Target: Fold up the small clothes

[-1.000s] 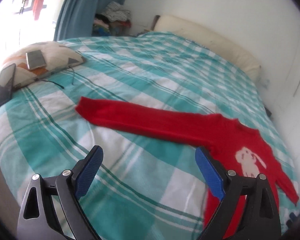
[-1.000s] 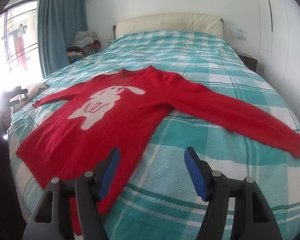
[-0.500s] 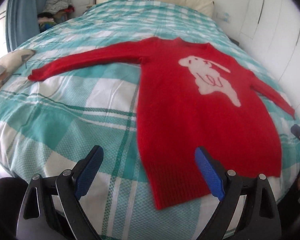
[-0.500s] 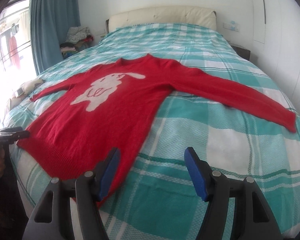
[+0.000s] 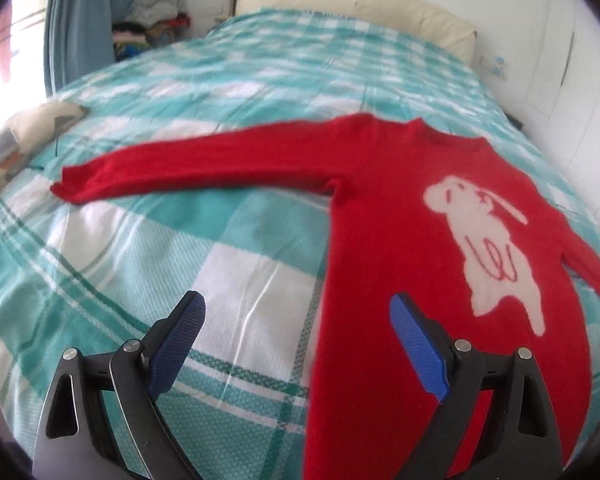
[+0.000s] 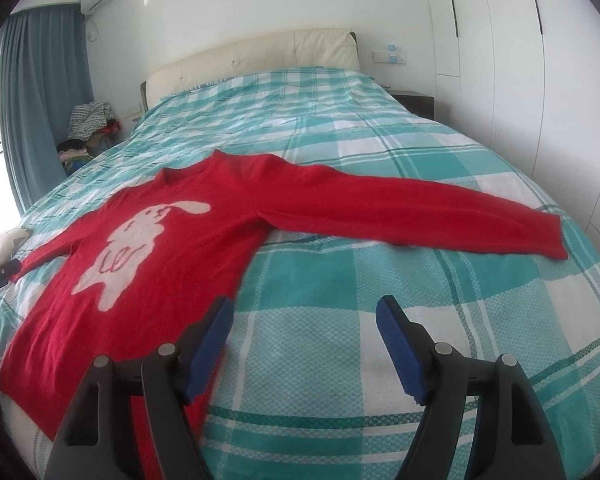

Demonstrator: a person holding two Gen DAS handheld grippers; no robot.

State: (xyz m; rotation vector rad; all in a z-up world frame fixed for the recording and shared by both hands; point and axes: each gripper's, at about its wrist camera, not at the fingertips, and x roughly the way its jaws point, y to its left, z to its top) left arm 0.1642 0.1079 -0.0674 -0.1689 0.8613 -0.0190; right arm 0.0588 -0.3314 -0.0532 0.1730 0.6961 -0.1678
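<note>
Sweater [image 5: 420, 216] flat on bed [image 6: 380, 128], sleeves outspread, left gripper [image 5: 298, 320] above it, fingers spread, right gripper [image 6: 304, 320] likewise, holding nothing.

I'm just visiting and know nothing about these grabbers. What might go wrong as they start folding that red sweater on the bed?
Three likely snags:
1. Both the left gripper and right gripper are open above the checked bedsheet; a pinch at the red sweater may catch the sheet too.
2. The long right sleeve could drag or twist when lifted.
3. The hem lies near the bed's edge, so it may slide off.
</note>
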